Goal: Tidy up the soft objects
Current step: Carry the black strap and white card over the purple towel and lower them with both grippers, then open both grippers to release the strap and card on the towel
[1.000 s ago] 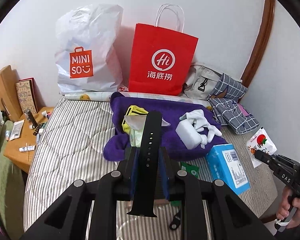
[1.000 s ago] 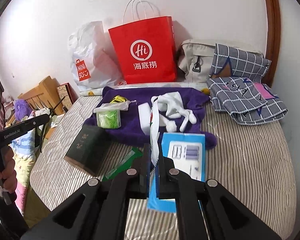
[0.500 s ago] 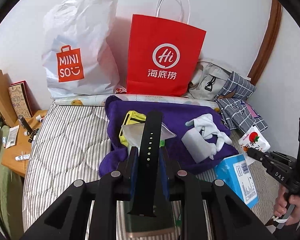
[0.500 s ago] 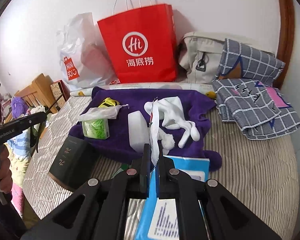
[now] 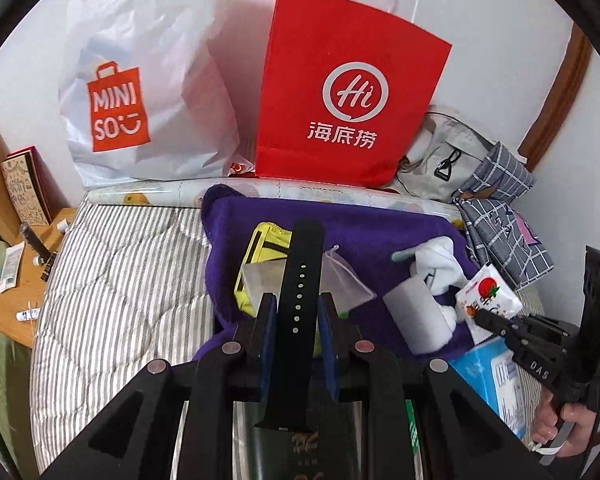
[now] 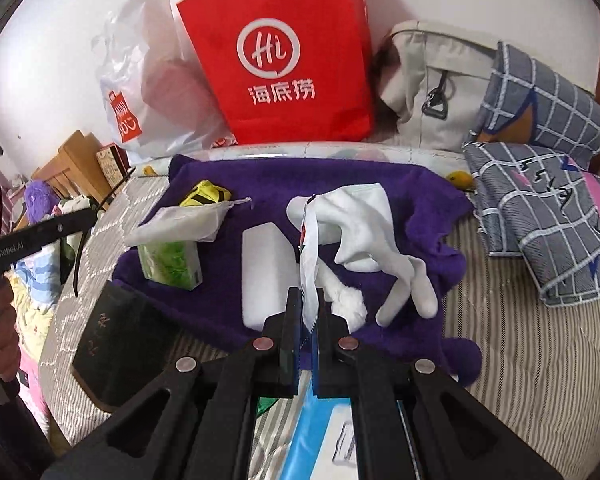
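My left gripper [image 5: 297,309] is shut on a black watch strap [image 5: 300,280] that stands up between the pads. My right gripper [image 6: 309,304] is shut on a white snack packet [image 6: 310,256], seen edge-on; the left wrist view shows its strawberry print [image 5: 486,298]. Both hover over the near edge of a purple towel [image 6: 420,208] on the striped bed. On the towel lie white gloves [image 6: 364,224], a white sponge block [image 6: 262,276], a green tissue pack [image 6: 172,264], a grey mesh pouch [image 6: 180,224] and a yellow item [image 6: 206,194].
A red paper bag [image 5: 348,88] and a white Miniso bag [image 5: 140,80] stand against the wall. A grey backpack [image 6: 428,92] and checked cloth [image 6: 548,200] lie at right. A dark box [image 6: 120,340] and a blue box [image 5: 496,380] sit near me. A wooden side table [image 5: 24,280] stands at left.
Both grippers have moved forward toward the towel and bags, which look larger now. Each grip is unchanged.
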A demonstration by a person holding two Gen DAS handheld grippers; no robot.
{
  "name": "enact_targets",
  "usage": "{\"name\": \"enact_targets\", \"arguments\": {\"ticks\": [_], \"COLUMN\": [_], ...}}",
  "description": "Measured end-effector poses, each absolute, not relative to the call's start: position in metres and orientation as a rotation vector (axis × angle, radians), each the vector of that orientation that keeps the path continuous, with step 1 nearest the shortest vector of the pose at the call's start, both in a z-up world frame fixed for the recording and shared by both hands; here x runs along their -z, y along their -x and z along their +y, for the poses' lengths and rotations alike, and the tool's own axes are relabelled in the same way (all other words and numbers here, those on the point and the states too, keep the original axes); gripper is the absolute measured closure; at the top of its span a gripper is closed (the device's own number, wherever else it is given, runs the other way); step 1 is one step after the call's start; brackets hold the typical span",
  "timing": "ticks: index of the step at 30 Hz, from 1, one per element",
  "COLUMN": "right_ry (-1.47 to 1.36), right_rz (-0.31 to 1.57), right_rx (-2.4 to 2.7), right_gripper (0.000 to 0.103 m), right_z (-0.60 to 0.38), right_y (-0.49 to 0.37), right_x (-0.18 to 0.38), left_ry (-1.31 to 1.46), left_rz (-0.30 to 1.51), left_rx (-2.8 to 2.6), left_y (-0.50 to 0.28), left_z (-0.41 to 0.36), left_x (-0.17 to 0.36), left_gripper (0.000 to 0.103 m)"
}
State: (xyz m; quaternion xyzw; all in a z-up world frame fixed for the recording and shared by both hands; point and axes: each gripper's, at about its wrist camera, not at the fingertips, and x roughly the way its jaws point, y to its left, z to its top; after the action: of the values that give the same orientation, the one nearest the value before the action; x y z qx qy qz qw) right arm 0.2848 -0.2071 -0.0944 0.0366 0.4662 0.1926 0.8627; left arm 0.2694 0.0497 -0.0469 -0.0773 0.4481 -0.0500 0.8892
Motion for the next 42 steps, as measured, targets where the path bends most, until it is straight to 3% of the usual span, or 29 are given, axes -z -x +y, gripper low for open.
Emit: {"name": "enact_targets", "arguments": {"ticks": [22, 23, 28, 29, 31, 33, 36, 42], "right_ry": [-0.062, -0.067, -0.076, -0.077, -0.084, -0.089, -0.082, -0.096], "right_rz": [1.106, 1.106, 1.078, 1.069, 1.051, 1.041, 1.015, 0.951], "right_rx": [-0.422, -0.416, -0.385, -0.375, -0.355, -0.341, -0.316, -0.295], "right_gripper": [0.096, 0.094, 0.059, 0.057, 0.053, 0.053, 0.053, 0.052], "right_z": [-0.202, -0.204, -0.215, -0.218, -0.223, -0.226, -0.23, -0.233], "right_y": [-0.324, -0.324, -0.32, -0.319, -0.318, -0.316, -0.31, -0.279], "right_x": [0.137, 0.137, 0.131, 0.128, 0.124, 0.12, 0.114, 0.093], "left_ry": [0.188, 0.189, 0.217, 0.22, 0.223, 0.223, 0.223, 0.198], "left_rz": [1.06, 1.063, 1.083, 1.085, 1.09, 1.092, 1.076, 1.062], "left_rx": [0.143, 0.143, 0.163, 0.167, 0.178, 0.178, 0.172, 0.144], "left_y": [-0.34, -0.342, -0.347, -0.348, -0.349, -0.35, -0.347, -0.329], "left_z": [0.023, 0.023, 0.025, 0.025, 0.024, 0.024, 0.026, 0.033], "left_x": [0.094, 0.095, 0.101, 0.101, 0.102, 0.102, 0.097, 0.084], "left_gripper": [0.082, 0.082, 0.082, 0.082, 0.077, 0.059, 0.043, 0.042]}}
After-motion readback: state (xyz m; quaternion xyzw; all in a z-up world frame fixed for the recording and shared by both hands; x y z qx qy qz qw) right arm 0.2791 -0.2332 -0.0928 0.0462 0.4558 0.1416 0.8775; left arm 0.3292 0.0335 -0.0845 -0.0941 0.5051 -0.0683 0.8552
